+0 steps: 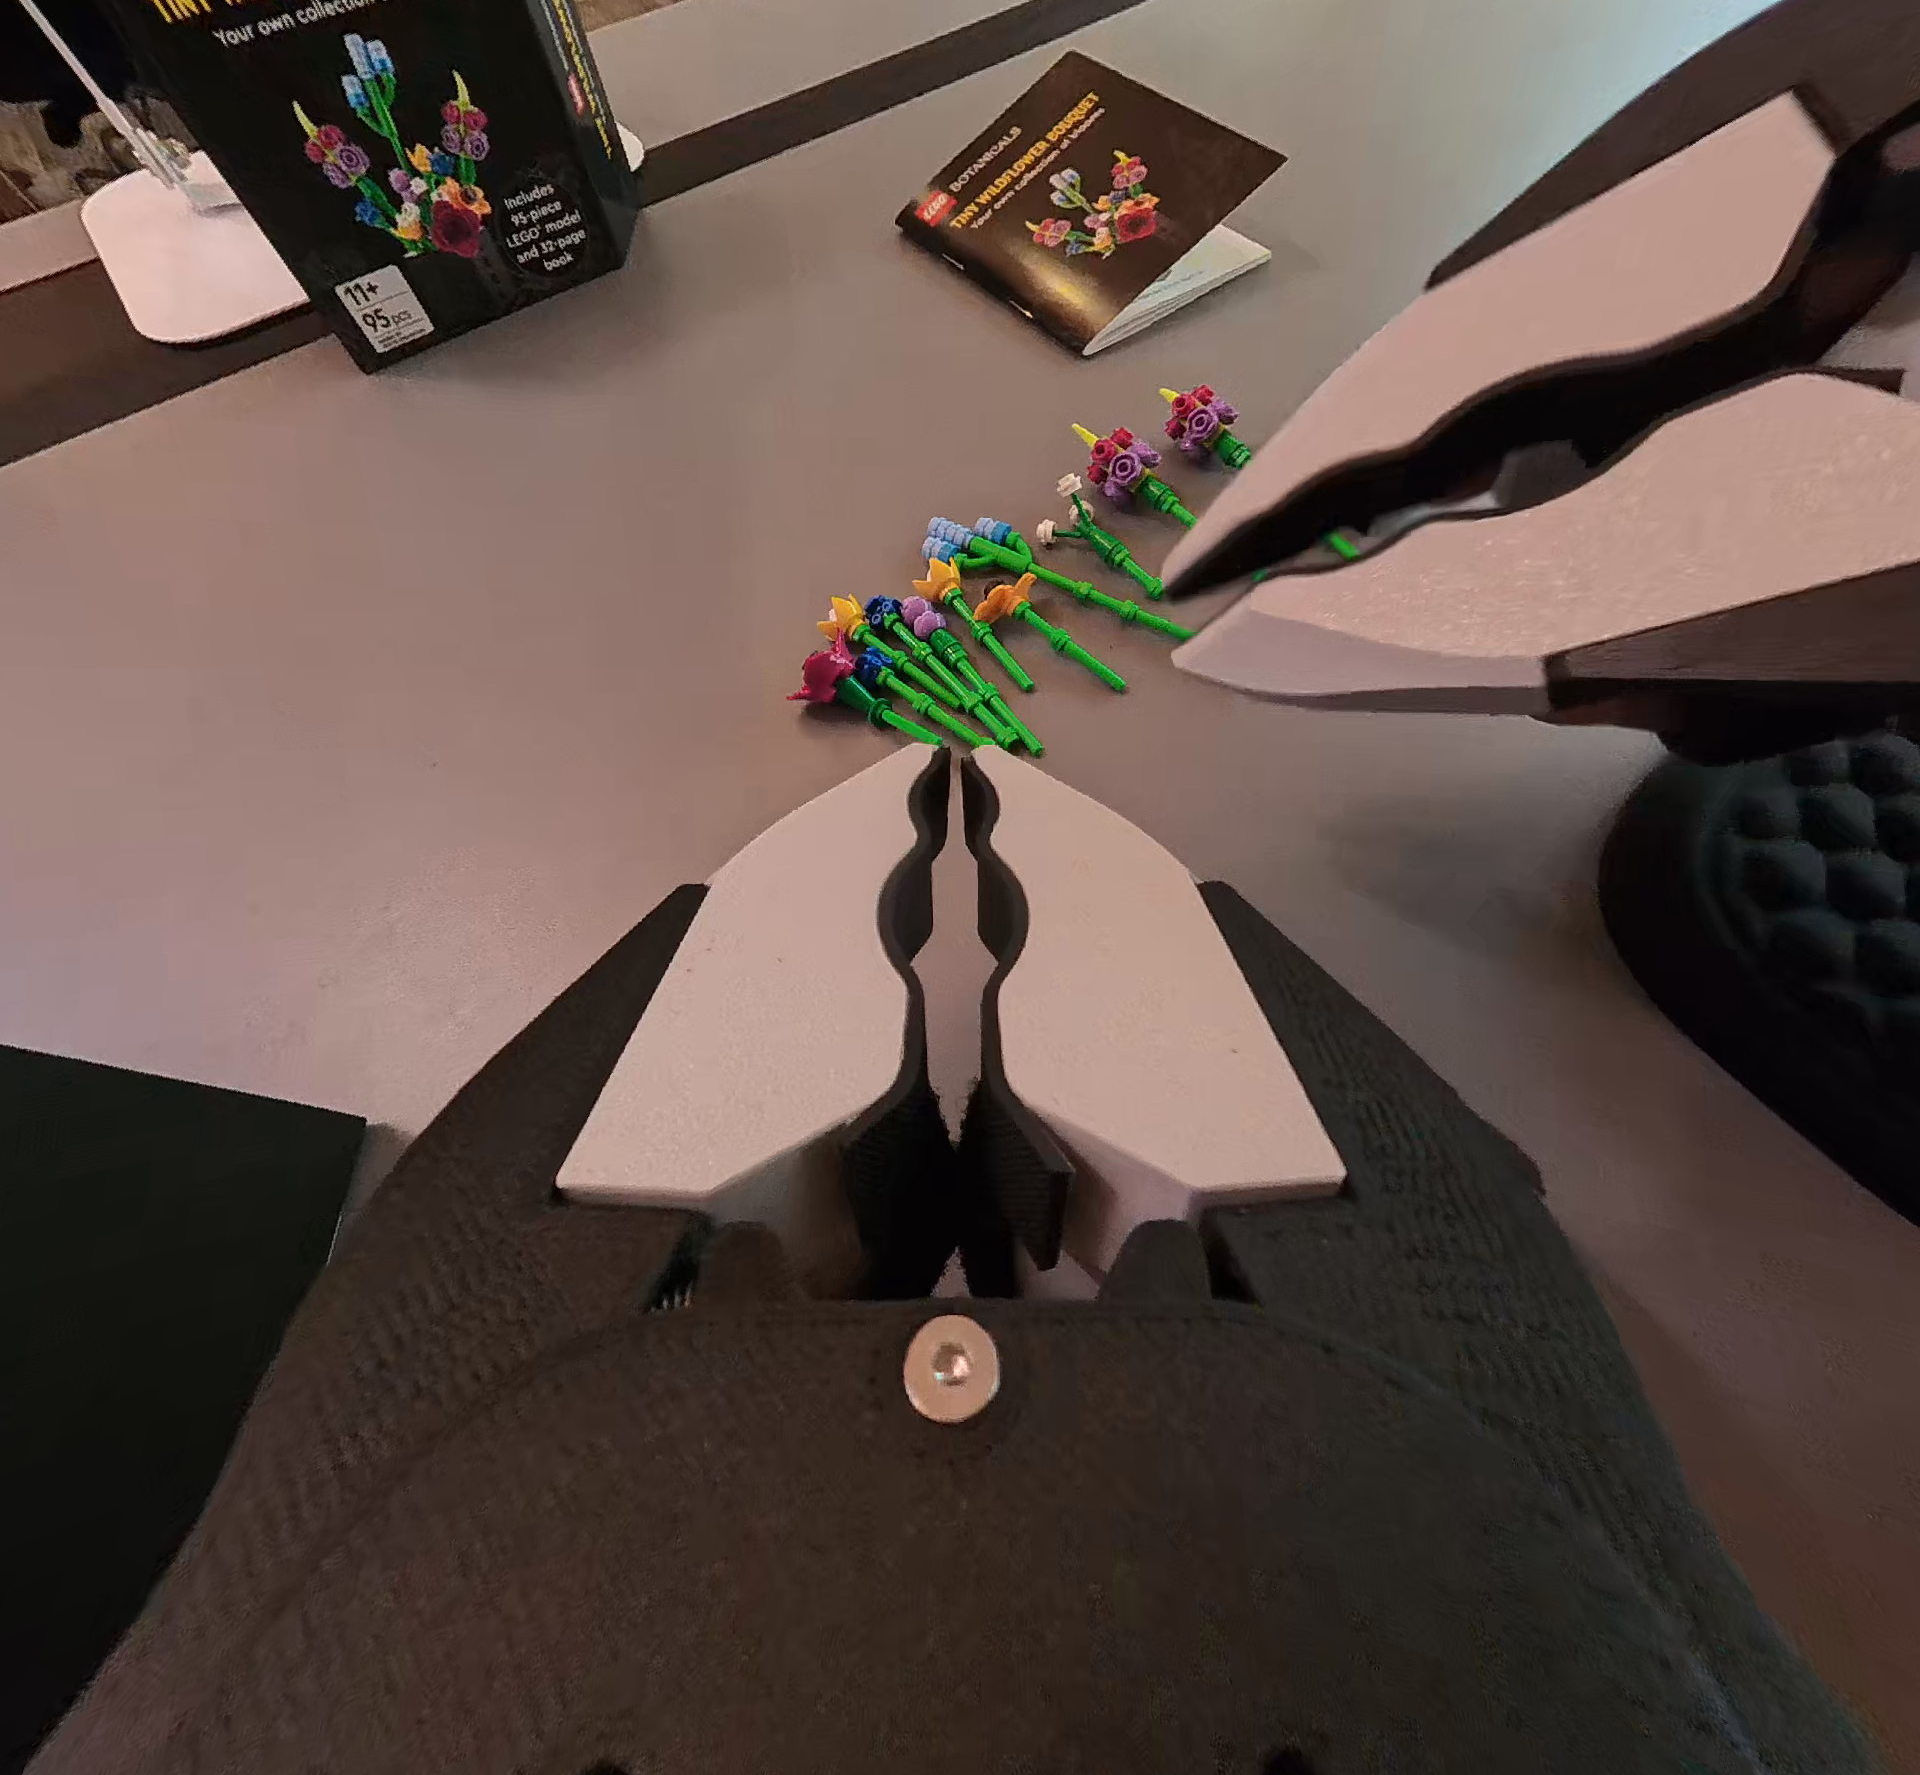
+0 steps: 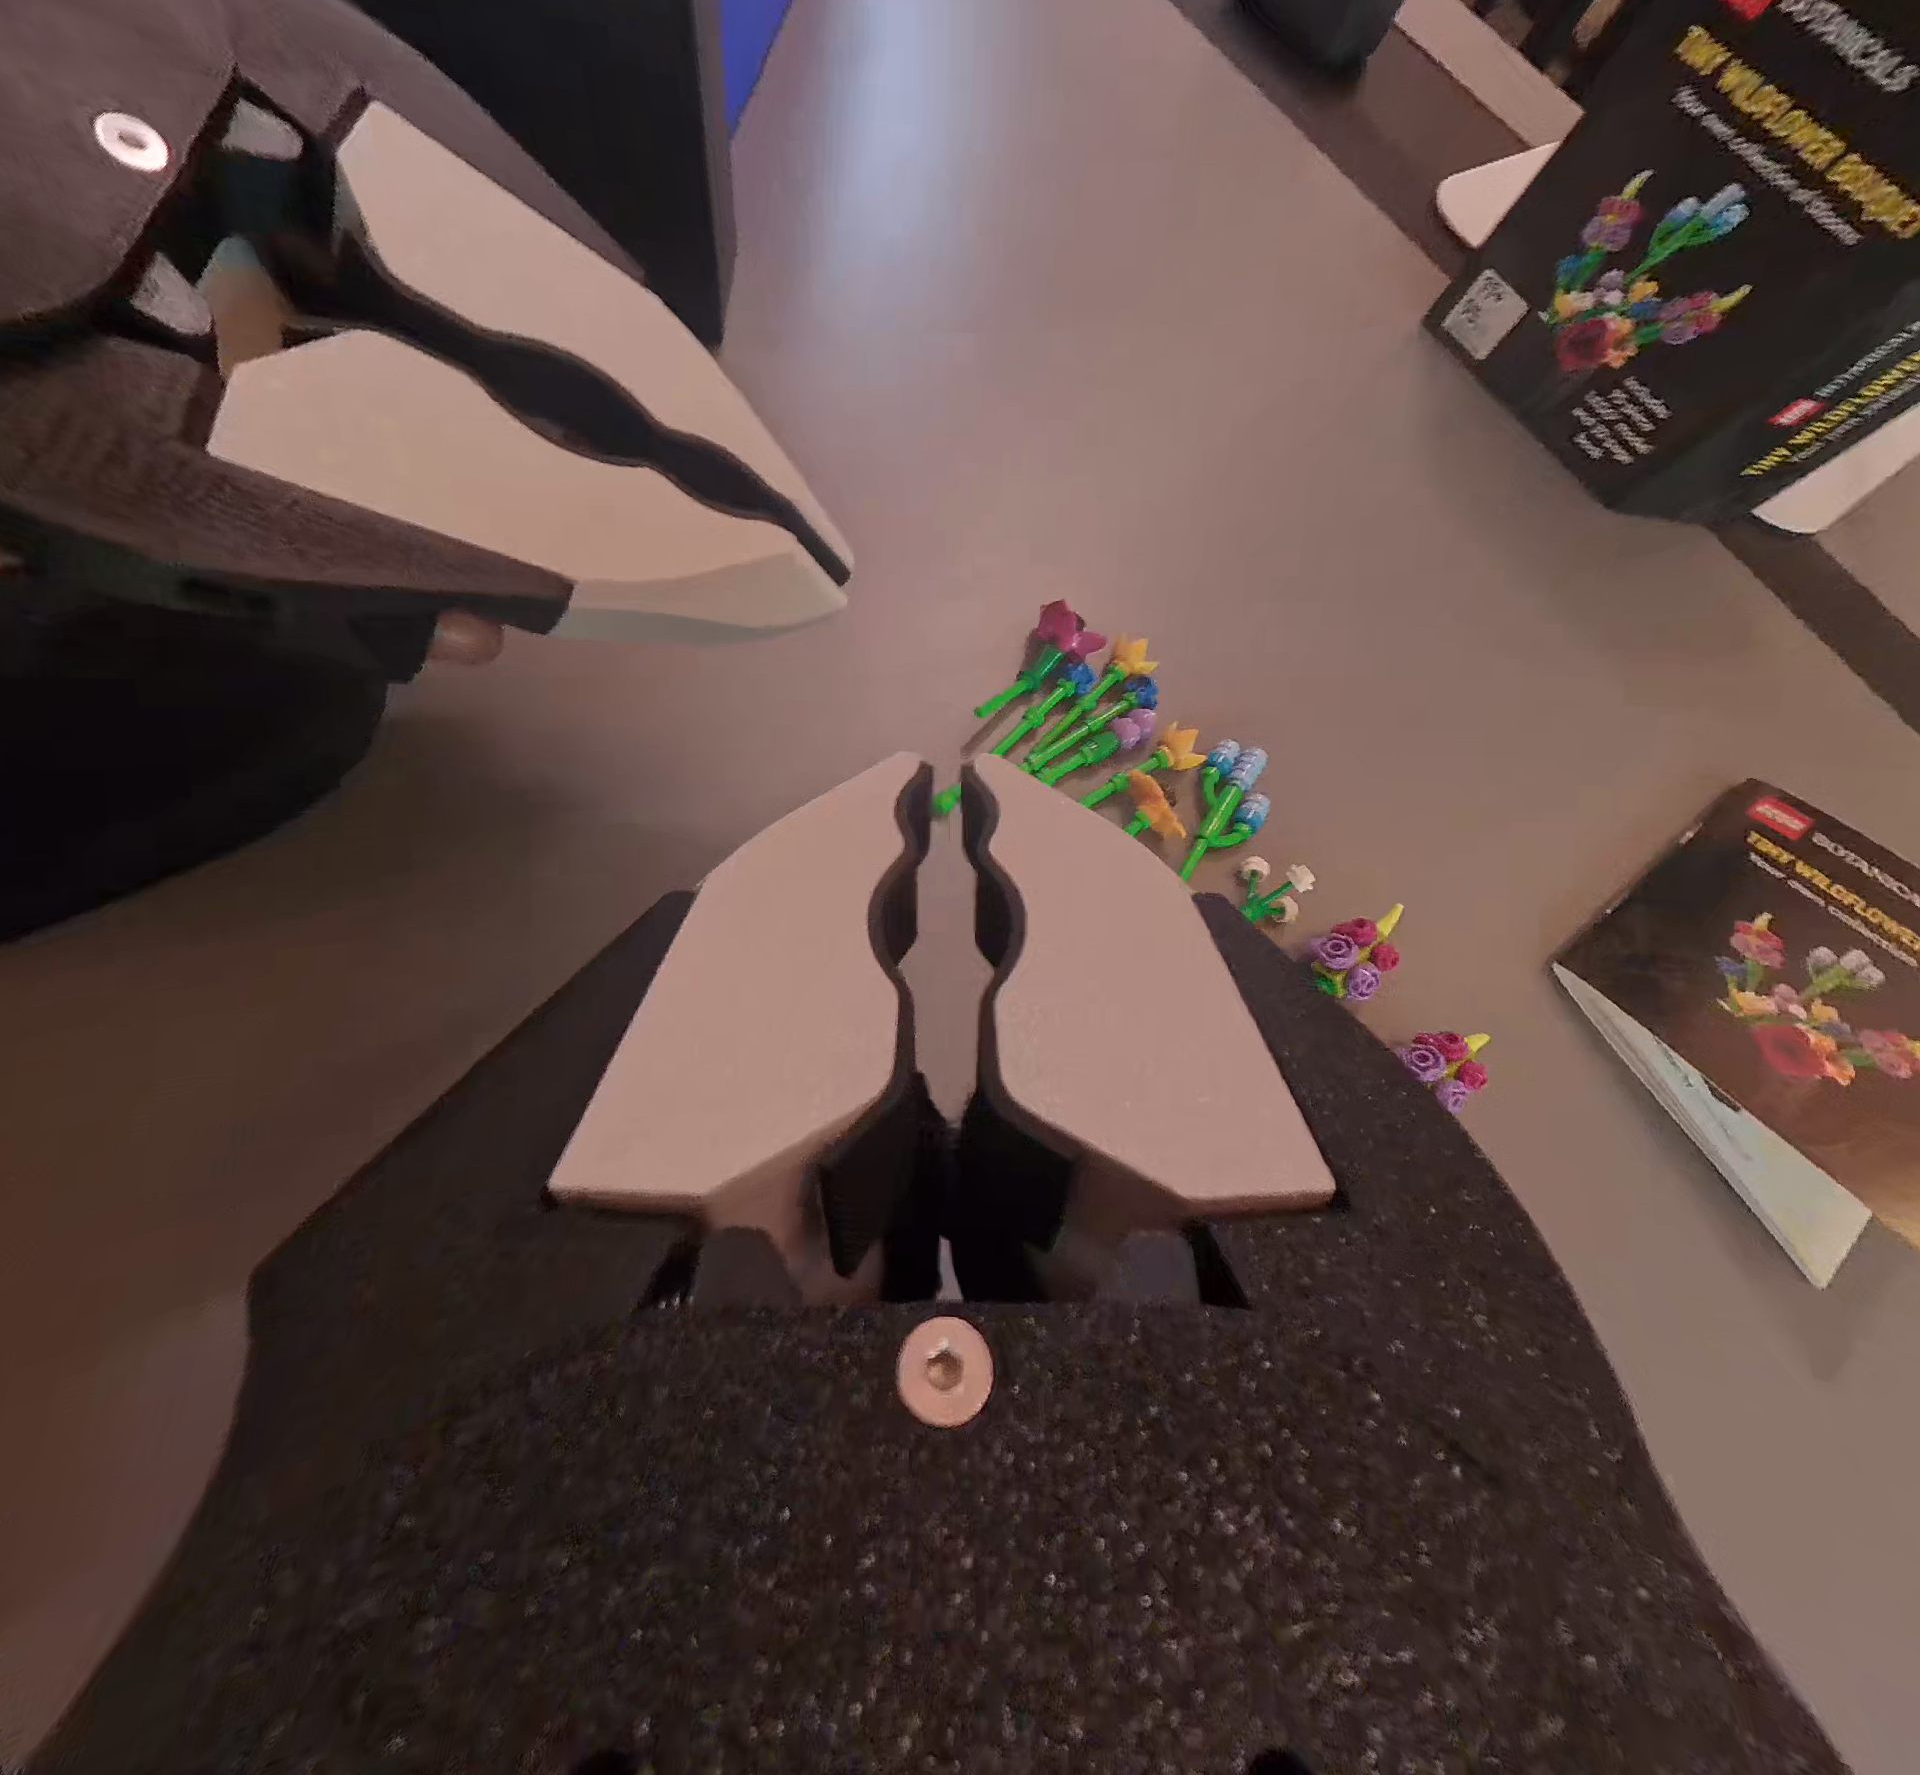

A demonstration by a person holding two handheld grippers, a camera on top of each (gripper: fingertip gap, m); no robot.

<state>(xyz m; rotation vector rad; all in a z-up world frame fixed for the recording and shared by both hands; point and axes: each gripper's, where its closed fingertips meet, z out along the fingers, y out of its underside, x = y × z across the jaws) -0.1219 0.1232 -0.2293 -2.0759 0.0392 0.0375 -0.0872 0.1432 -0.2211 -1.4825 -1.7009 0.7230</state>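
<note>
Two matching handheld grippers, black bodies with pale grey fingers

The left gripper [image 1: 956, 764] has a matte black, ribbed printed body, one silver hex screw [image 1: 951, 1367] near its centre, and two broad pale grey fingers [image 1: 769, 987] with wavy black inner edges tapering to points. The right gripper [image 2: 945, 775] is alike: speckled black body, silver screw [image 2: 943, 1370], and the same grey fingers [image 2: 748, 998].

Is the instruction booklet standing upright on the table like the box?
No, the booklet lies flat on the table beyond the row of toy flowers, while the box stands upright.
</note>
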